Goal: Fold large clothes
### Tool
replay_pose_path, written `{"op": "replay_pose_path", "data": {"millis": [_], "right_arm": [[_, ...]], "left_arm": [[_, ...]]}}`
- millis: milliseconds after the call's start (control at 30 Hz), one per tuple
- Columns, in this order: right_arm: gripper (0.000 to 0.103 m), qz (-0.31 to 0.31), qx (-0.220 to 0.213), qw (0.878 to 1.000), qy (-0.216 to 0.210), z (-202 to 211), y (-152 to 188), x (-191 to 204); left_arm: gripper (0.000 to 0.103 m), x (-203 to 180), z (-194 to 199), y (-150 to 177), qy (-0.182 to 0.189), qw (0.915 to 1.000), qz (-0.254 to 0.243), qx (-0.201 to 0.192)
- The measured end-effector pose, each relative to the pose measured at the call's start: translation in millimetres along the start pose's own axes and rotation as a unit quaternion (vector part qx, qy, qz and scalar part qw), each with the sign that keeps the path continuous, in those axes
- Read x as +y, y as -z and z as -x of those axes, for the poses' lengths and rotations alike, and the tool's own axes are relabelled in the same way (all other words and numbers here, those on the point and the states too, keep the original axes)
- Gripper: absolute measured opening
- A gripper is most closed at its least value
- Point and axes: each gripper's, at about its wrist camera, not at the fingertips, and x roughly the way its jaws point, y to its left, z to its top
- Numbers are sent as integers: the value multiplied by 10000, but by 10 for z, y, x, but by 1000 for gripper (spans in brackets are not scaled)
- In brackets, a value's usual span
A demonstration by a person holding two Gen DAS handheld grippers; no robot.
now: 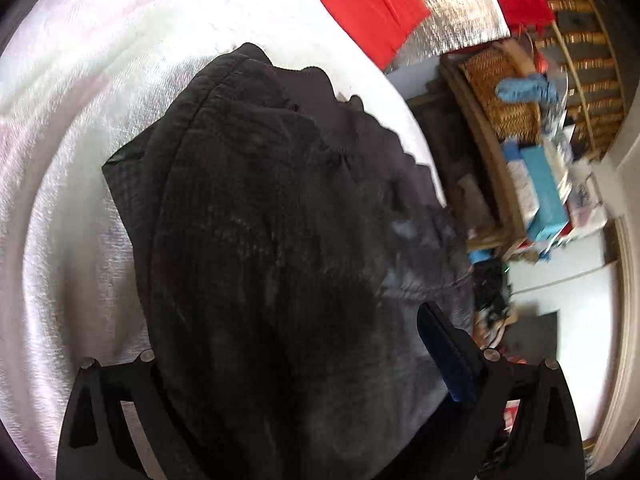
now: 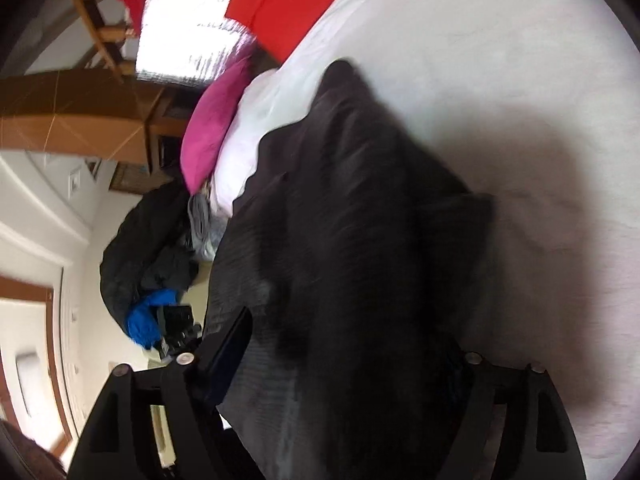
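Observation:
A large black ribbed garment (image 1: 256, 200) lies bunched on the white bed sheet (image 1: 80, 160). In the left wrist view its cloth fills the space between the jaws of my left gripper (image 1: 296, 340). The jaws stand wide, the right finger (image 1: 448, 356) shows its blue pad free of the cloth, and the left finger is hidden under the fabric. The right wrist view shows the same garment (image 2: 360, 220) draped between the wide jaws of my right gripper (image 2: 352, 332). Its left finger (image 2: 228, 348) is bare beside the cloth and the right finger is covered.
Red curtains (image 1: 368, 4) flank a bright window (image 1: 448, 0). A wicker basket (image 1: 504, 92) and blue boxes (image 1: 544, 196) crowd the floor beside the bed. A pink pillow (image 2: 216, 124) and a pile of dark and blue clothes (image 2: 148, 264) lie at the bed's other edge.

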Motion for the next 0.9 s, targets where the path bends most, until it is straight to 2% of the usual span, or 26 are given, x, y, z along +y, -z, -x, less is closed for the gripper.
{"op": "replay_pose_path", "data": {"millis": [67, 167, 200, 267, 333, 367, 400, 433, 500, 567, 900], "right_arm": [[83, 171, 67, 9997, 151, -96, 25, 81], [82, 82, -65, 9996, 245, -113, 34, 98], [79, 42, -112, 9995, 300, -121, 46, 104], [66, 212, -171, 9974, 668, -154, 70, 194], [47, 377, -237, 9952, 876, -159, 91, 295], [45, 411, -276, 9945, 922, -152, 100, 338], [41, 500, -330, 9925, 1065, -143, 108, 390], [39, 588, -382, 9901, 1219, -141, 123, 449], [36, 670, -474, 9872, 1368, -116, 147, 526], [35, 816, -603, 9845, 1434, -59, 176, 637], [31, 1448, -1342, 9702, 1404, 453, 364, 1050]], "left_arm": [[97, -11, -10, -7, 62, 10000, 6, 3], [97, 38, -19, -55, 63, 9999, 154, -9], [96, 46, -23, -66, 48, 9997, 227, -29], [93, 58, -12, -71, -19, 9989, 445, -155], [81, 32, 18, -73, -205, 9984, 439, -294], [67, -2, 28, -74, -369, 9978, 399, -373], [59, -20, 35, -74, -455, 9973, 384, -426], [57, -37, 54, -73, -496, 9969, 384, -479], [41, -85, 114, -74, -494, 9962, 358, -620], [35, -200, 203, -72, -428, 9957, 213, -792], [29, -616, 425, 92, -324, 9926, -403, -1100]]}}
